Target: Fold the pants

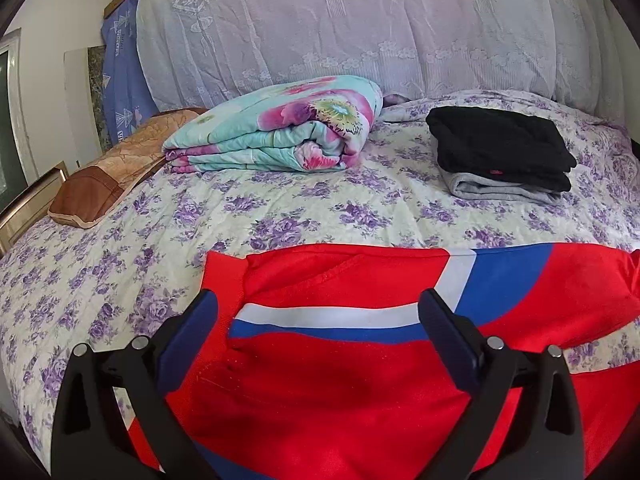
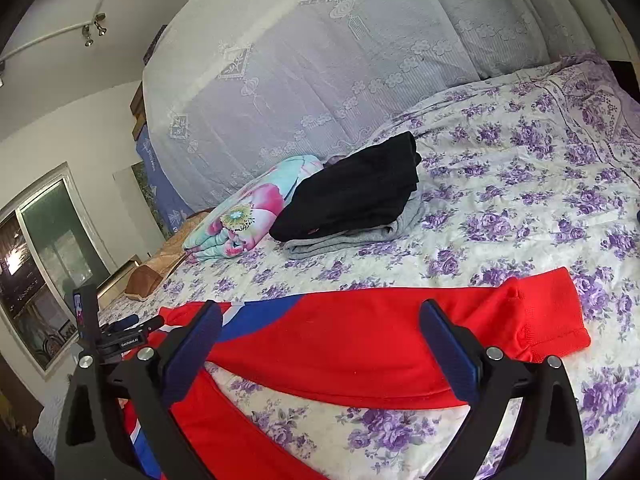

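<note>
Red pants [image 1: 360, 280] with white and blue stripes lie spread flat on the floral bedspread [image 1: 120, 264]. In the left wrist view my left gripper [image 1: 320, 312] is open, jaws wide apart, hovering over the waist end of the pants. In the right wrist view the far red leg [image 2: 380, 332] runs across to its cuff [image 2: 560, 320] at the right, and a second leg [image 2: 224, 432] runs toward the lower left. My right gripper [image 2: 320, 320] is open above the far leg, holding nothing.
A folded floral quilt [image 1: 280, 128] and a brown pillow [image 1: 108, 172] lie at the back left. A stack of folded black and grey clothes [image 1: 504, 152] sits at the back right. A lace-covered headboard [image 1: 360, 20] stands behind. A phone on a tripod [image 2: 88, 320] stands left of the bed.
</note>
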Demonstrator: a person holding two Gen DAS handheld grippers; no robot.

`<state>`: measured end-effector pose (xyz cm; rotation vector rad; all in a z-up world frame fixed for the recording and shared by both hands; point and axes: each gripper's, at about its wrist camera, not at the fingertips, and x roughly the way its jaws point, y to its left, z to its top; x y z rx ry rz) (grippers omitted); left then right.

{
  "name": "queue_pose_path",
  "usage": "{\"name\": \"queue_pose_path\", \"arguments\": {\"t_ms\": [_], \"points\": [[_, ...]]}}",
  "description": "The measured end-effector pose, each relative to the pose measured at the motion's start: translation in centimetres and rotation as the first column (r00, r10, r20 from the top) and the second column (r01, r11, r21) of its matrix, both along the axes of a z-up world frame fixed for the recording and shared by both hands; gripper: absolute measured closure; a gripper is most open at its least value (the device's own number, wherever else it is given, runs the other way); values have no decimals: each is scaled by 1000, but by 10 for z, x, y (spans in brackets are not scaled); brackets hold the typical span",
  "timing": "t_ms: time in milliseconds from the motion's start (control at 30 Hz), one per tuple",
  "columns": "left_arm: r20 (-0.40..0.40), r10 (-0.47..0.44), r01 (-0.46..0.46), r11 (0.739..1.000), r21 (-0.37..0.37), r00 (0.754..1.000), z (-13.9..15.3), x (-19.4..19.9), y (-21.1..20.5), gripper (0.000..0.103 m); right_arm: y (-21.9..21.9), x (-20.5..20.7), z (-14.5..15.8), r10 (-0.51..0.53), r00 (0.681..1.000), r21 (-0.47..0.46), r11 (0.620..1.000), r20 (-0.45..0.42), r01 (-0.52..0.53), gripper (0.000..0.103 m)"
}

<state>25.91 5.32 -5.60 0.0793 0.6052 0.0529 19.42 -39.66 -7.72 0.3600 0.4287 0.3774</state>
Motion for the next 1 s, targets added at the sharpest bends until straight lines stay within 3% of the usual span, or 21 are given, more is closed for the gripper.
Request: {"name": "queue_pose_path", "arguments": {"t_ms": [267,433,667,733,800,867,1000], "points": [[-67,41,-47,994,-102,997,13,35,72,5,14,-2,11,113,993,-31,993,22,-112,4],[-116,27,-48,981,-190,993,-2,52,104,5,20,9,3,122,992,-15,992,-43,-123,4],[-162,-64,-5,920,-391,985,-28,65,126,5,39,28,6,138,986,-73,987,-96,-145,4],[-162,-80,6,910,-415,984,-30,66,128,9,49,38,10,157,982,-121,978,-105,-169,4],[-174,-96,16,911,-411,980,-32,69,126,24,60,50,16,180,977,-173,965,-115,-198,4],[-198,-105,16,914,-405,974,-37,74,124,30,70,64,20,203,970,-215,950,-132,-227,4],[-193,-106,16,909,-417,975,-38,77,127,34,81,92,25,226,961,-263,928,-160,-262,4]]}}
